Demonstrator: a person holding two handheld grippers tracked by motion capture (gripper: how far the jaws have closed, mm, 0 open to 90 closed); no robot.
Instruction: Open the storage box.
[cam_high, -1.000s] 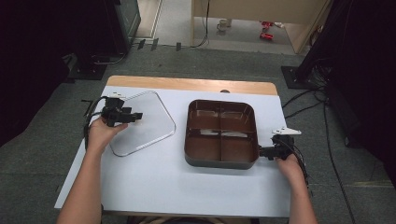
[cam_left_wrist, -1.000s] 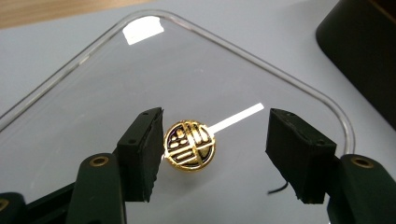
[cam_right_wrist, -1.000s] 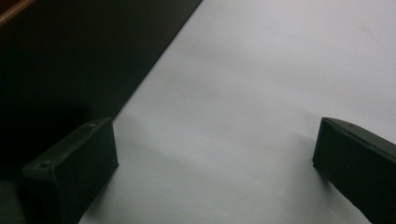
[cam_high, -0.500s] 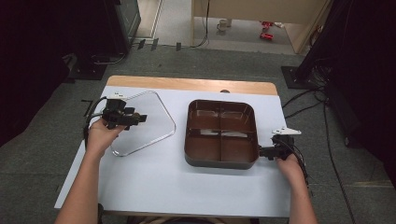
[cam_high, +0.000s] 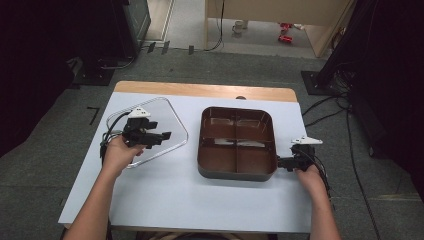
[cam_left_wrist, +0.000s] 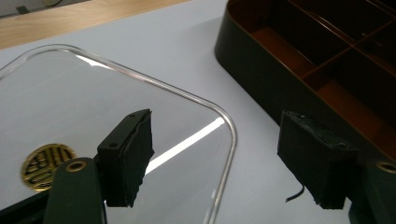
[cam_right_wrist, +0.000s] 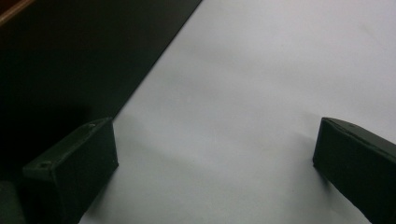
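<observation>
A clear flat lid (cam_high: 170, 117) with rounded corners lies on the left of the white table (cam_high: 200, 200). My left gripper (cam_high: 167, 135) hovers open just over its right part. In the left gripper view the lid (cam_left_wrist: 70, 102) carries a round gold sticker (cam_left_wrist: 45, 160), and the lid's rim runs between the open jaws of my left gripper (cam_left_wrist: 224, 158). A dark brown tray (cam_high: 235, 174) split into four empty compartments sits mid-table. My right gripper (cam_high: 280, 162) stands open at its near right corner. The right gripper (cam_right_wrist: 210, 172) holds nothing, with the tray's wall (cam_right_wrist: 70, 56) beside one jaw.
A bare wooden strip (cam_high: 200, 90) runs along the table's far edge. Cables (cam_high: 330, 110) lie on the grey floor to the right. The near half of the table is open white surface.
My left gripper has slid to the right over the lid, toward the tray. The right gripper and the tray have stayed put.
</observation>
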